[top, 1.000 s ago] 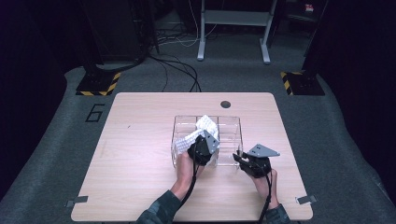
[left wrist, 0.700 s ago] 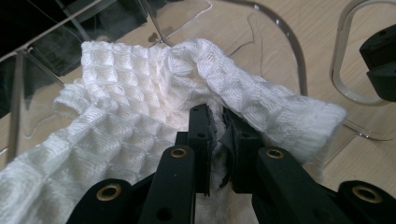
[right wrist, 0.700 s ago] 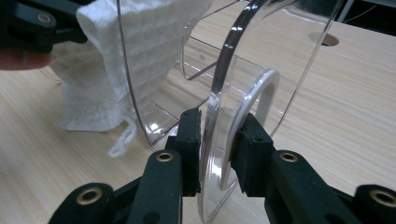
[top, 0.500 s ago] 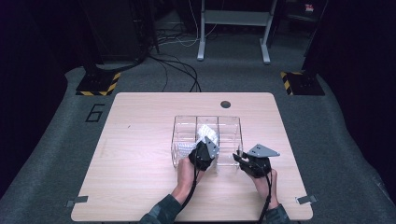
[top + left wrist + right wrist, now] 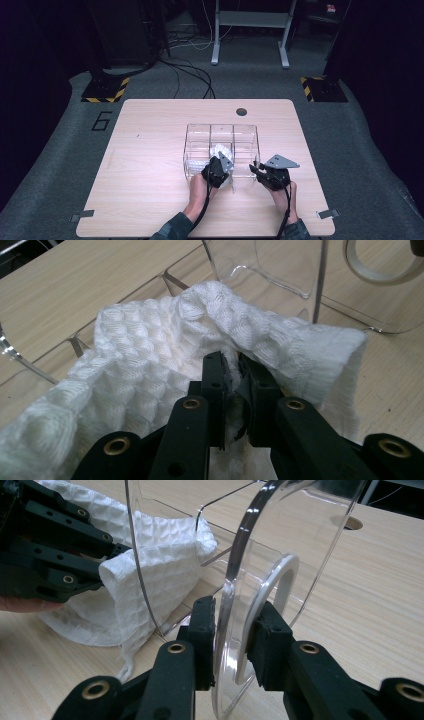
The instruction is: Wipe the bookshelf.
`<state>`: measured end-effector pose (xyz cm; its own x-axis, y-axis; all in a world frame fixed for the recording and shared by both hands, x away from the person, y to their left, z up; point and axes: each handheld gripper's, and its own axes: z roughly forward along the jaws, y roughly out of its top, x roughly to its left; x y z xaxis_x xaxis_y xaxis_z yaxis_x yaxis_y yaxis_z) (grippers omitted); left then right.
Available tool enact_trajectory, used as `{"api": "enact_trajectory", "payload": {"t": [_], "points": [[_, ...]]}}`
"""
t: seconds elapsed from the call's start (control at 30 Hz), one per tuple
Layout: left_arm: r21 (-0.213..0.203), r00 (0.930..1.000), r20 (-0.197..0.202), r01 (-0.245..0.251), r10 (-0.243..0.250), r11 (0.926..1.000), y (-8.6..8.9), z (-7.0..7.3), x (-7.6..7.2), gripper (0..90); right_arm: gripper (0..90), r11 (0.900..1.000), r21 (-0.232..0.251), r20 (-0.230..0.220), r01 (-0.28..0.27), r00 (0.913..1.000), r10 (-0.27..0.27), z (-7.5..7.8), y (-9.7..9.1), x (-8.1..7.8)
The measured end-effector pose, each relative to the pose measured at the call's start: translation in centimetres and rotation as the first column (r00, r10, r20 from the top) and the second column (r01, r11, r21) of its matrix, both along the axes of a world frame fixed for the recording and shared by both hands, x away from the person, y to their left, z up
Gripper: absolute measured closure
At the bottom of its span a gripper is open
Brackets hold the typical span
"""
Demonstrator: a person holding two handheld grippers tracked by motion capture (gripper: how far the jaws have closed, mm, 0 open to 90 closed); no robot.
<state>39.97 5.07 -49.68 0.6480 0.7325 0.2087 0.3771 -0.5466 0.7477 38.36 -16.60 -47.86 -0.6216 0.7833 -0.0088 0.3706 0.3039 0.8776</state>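
Left claw (image 5: 234, 385) pinches white waffle cloth (image 5: 165, 345) over clear organizer (image 5: 222, 135).

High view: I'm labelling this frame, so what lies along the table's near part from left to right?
Bare tabletop → left gripper holding the white cloth → right gripper clamped on the clear organiser's wall.

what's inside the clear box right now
A white waffle cloth sits in a near compartment of the clear box, pinched by the left tool. The other compartments look bare; whatever lies under the cloth is hidden.
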Motion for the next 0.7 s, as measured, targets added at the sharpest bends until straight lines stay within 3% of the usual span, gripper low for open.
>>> {"api": "enact_trajectory", "payload": {"t": [0.17, 0.5, 0.7], "points": [[0.003, 0.9999, -0.01, 0.01, -0.01, 0.9999, 0.2, -0.2, -0.1, 81.7, 71.6, 1.0, 0.0, -0.002, -0.005, 1.0, 0.005, 0.0, 0.0, 0.0], [-0.029, 0.9996, 0.024, 0.013, -0.013, 0.9995, 0.7, 0.8, -0.6, 81.7, 64.6, 0.9998, 0.014, -0.028, -0.011, 0.9995, 0.012, -0.2, 0.2, 0.4], [-0.045, 0.9988, 0.048, 0.016, -0.014, 0.9988, 1.1, 1.6, -1.1, 81.8, 71.3, 0.9997, 0.023, -0.036, -0.005, 0.9993, 0.006, -0.5, 0.1, 0.6]]}}
